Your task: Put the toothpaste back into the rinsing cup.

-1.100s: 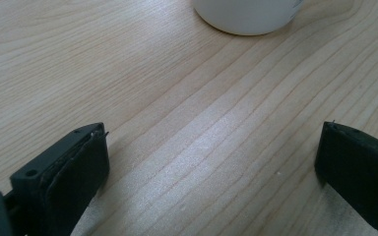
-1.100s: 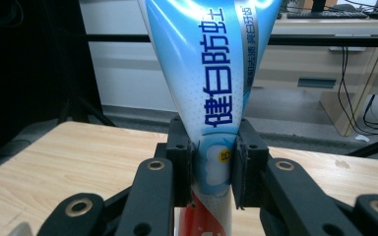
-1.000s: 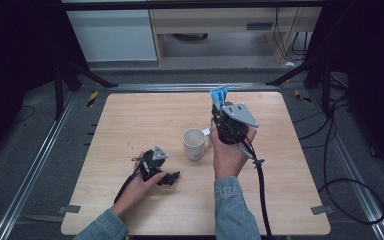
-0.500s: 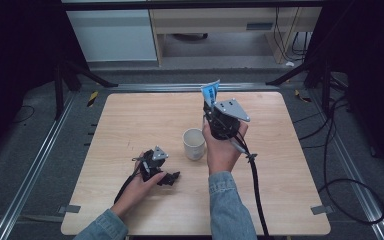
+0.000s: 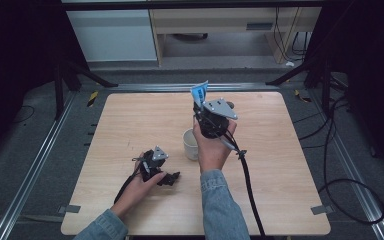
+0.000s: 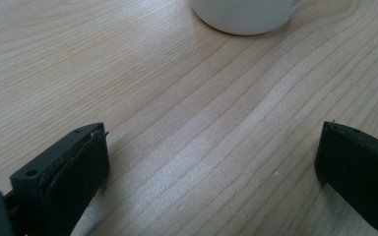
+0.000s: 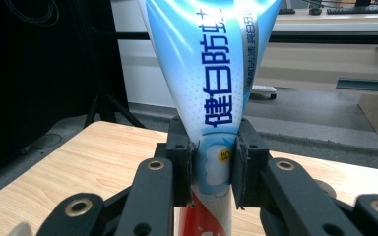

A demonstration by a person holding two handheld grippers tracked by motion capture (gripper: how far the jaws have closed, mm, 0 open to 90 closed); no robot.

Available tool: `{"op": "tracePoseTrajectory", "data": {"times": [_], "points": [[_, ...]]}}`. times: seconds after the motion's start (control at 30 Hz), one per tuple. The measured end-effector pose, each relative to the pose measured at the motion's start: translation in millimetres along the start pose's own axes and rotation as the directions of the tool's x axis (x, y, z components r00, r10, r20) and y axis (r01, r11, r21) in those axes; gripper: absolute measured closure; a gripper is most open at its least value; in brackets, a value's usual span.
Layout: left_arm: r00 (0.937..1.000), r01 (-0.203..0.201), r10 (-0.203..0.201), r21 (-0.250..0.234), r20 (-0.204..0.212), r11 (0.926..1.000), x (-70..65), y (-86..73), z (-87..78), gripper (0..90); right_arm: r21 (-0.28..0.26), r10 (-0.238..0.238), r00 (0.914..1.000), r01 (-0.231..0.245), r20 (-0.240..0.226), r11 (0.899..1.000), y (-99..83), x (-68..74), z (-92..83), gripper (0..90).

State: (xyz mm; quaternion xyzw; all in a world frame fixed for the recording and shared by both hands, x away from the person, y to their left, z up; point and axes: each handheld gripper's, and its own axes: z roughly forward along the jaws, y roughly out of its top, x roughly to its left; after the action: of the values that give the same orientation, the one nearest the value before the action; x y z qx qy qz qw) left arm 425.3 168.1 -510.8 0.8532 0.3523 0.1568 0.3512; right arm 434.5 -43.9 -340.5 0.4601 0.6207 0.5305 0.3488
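Note:
My right gripper [image 5: 198, 107] is held upright above the white mug [image 5: 190, 144], shut on a blue and white toothpaste tube [image 5: 200, 92] whose flat end points up. In the right gripper view the jaws press both sides of the tube [image 7: 211, 73] near its lower, red part, and the gripper [image 7: 212, 169] faces the far table edge. My left gripper [image 5: 172, 177] lies on the wooden table [image 5: 130, 115] to the left of the mug, open and holding nothing. In the left gripper view the jaws [image 6: 211, 162] stand wide apart over bare wood, with the mug's base [image 6: 246, 14] ahead.
A black cable [image 5: 247, 185] trails from the right gripper toward the table's front edge. A small dark round object [image 5: 229, 105] lies on the table just behind that gripper. Beyond the far edge stand a white cabinet [image 5: 112, 35], a shelf unit and black stand legs.
The right hand has carried the tube to the left, from right of the mug to above it. The left hand and its gripper have stayed put.

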Motion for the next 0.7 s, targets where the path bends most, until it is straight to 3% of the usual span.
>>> {"op": "tracePoseTrajectory", "data": {"times": [0.37,0.7], "points": [[1.0000,-0.001,0.001,0.000,0.000,1.0000,-0.1,-0.1,-0.1,0.0,0.018,0.003,0.9997,-0.003,-0.023,1.000,-7.1,5.6,7.4,73.2],[1.0000,0.000,0.000,-0.002,0.000,1.0000,-0.2,-0.2,0.0,0.0,0.046,0.011,0.9995,-0.010,-0.030,0.999,-25.3,7.1,17.9,73.2]]}}
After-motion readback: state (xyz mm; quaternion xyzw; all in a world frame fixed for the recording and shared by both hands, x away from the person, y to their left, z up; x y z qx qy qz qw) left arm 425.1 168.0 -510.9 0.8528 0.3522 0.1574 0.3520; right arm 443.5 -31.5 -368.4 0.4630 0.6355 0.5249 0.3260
